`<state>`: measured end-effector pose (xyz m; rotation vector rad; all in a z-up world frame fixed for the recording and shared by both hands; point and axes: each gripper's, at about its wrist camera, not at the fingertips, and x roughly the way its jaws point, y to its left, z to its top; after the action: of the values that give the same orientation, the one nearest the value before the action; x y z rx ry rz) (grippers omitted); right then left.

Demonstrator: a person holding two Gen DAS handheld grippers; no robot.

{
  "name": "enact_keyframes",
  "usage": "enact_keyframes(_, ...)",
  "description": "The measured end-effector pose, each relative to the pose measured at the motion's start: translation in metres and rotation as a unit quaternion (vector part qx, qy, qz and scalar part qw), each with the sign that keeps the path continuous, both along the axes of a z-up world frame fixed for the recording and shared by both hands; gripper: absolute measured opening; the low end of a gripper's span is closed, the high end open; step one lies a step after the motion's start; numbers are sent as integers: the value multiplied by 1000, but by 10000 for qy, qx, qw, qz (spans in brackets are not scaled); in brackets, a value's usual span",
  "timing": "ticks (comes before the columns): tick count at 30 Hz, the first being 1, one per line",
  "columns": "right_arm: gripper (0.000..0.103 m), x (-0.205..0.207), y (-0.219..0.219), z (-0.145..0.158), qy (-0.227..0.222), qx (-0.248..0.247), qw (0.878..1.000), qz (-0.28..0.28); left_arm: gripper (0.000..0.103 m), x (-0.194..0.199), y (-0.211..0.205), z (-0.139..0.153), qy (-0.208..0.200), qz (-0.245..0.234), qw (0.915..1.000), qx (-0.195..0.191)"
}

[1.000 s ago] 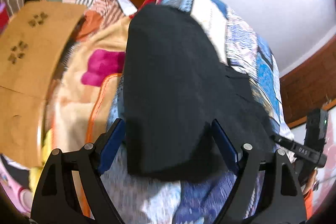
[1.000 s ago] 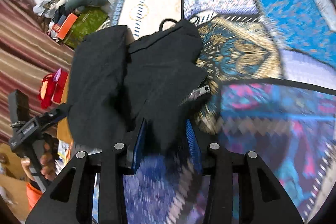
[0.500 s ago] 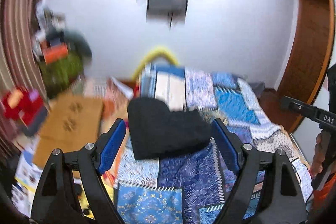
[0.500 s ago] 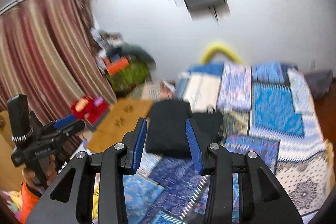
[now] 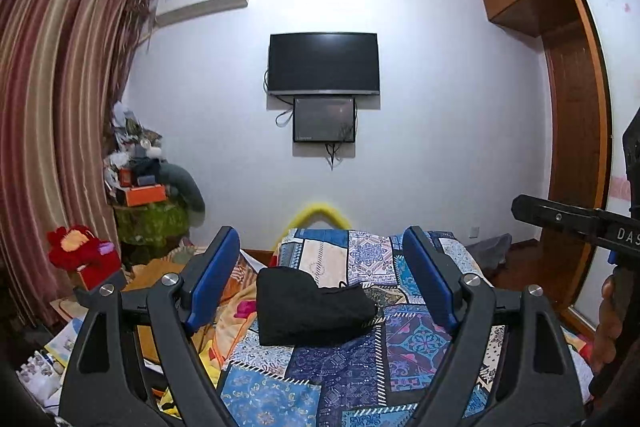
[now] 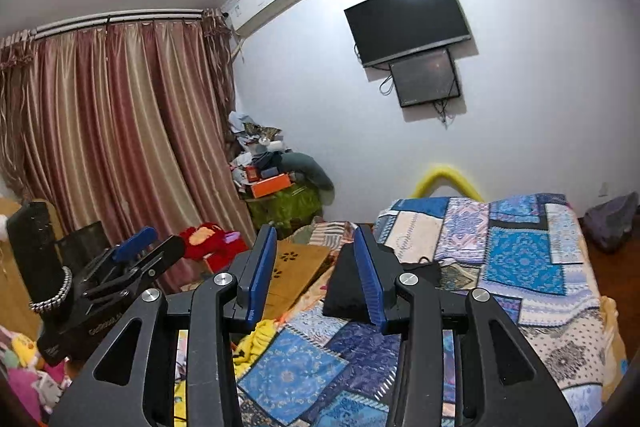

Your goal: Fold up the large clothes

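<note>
Folded black garment (image 5: 310, 307) on patchwork bedspread (image 5: 400, 343), near bed's left edge.
Left gripper (image 5: 322, 281) and right gripper (image 6: 316, 275) both raised clear of it, fingers spread, empty; TV (image 5: 323, 63) on far wall.

- Both views are sharp, with no motion blur; even the far wall is in focus.
- The room is evenly lit with cool indoor light. A soft bright patch lies on the white wall (image 5: 440, 131) above the television (image 5: 323, 63), strongest at the top of the left wrist view.
- The television and the small screen (image 5: 324, 119) under it throw faint shadows on the wall.
- The black folded garment (image 5: 308, 307) is so dark that its folds hardly show.
- The curtain (image 6: 120, 131) has a light sheen on its pleats.
- Fisheye distortion bends the wardrobe (image 5: 576, 131) and the curtain, and the corners go black.
</note>
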<state>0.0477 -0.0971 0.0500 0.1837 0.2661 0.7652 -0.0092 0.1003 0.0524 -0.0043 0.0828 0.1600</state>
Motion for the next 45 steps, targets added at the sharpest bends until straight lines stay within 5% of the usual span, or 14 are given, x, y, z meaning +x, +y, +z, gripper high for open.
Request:
enact_keyframes(2, 38, -5, 3, -2, -113, -172, 9997, -132, 89, -5, -3, -4, -12, -46, 10000, -61)
enact_keyframes(7, 82, -13, 12, -8, -431, -398, 9962, -641, 101, -18, -10, -11, -78, 23, 9999, -134)
enact_keyframes(16, 89, -20, 22, -7, -764, -735, 9895, -982, 103, -27, -14, -17, -34, 75, 9999, -135)
enact_keyframes(45, 89, -24, 12, -9, -616, -722, 9912, -919, 103, -20, -13, -26, 94, 118, 9997, -189)
